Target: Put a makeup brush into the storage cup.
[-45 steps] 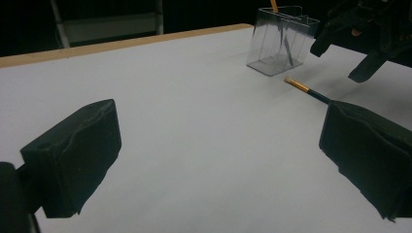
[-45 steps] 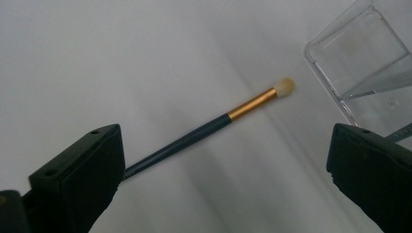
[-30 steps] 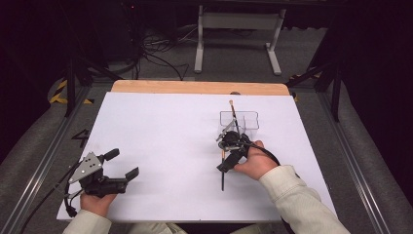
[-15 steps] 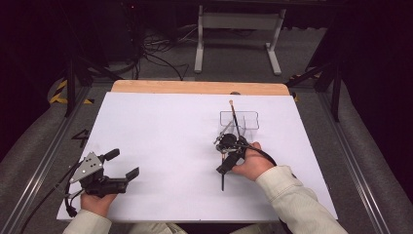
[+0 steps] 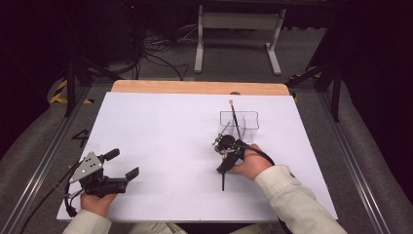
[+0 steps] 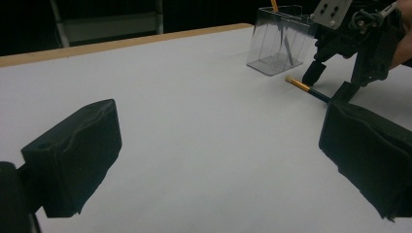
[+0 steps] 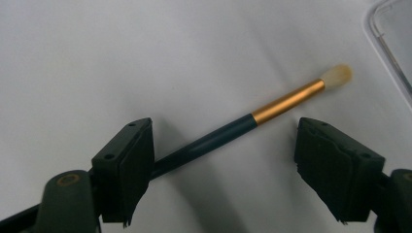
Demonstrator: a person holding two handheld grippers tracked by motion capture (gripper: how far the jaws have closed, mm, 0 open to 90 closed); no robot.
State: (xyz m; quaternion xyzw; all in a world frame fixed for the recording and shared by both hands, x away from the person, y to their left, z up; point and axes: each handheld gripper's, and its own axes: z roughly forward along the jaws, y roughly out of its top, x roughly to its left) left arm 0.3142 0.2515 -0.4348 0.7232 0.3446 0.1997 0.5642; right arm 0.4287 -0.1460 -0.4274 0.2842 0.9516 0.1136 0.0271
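A brush (image 7: 286, 99) with a dark handle, gold ferrule and pale tuft lies flat on the white table (image 5: 160, 136), its handle end (image 5: 223, 184) pointing toward me. My right gripper (image 5: 221, 156) points down over it. Its jaws have just been closing, and the brush lies slantwise between them with a gap still showing on the tuft side (image 7: 221, 160). From the left gripper view the brush's tuft (image 6: 291, 80) pokes out beside the right gripper (image 6: 330, 81). My left gripper (image 5: 122, 164) rests open at the near left, nothing between its jaws (image 6: 214, 141).
A clear plastic box (image 5: 251, 122) stands just beyond the right gripper, with another brush (image 5: 234, 114) leaning upright in it. The box (image 6: 279, 39) is close to the lying brush's tuft. A wooden strip (image 5: 195, 87) edges the table's far side.
The right gripper's jaws have drawn closer together around the brush on the table, and the hand has shifted slightly. The left gripper has stayed put.
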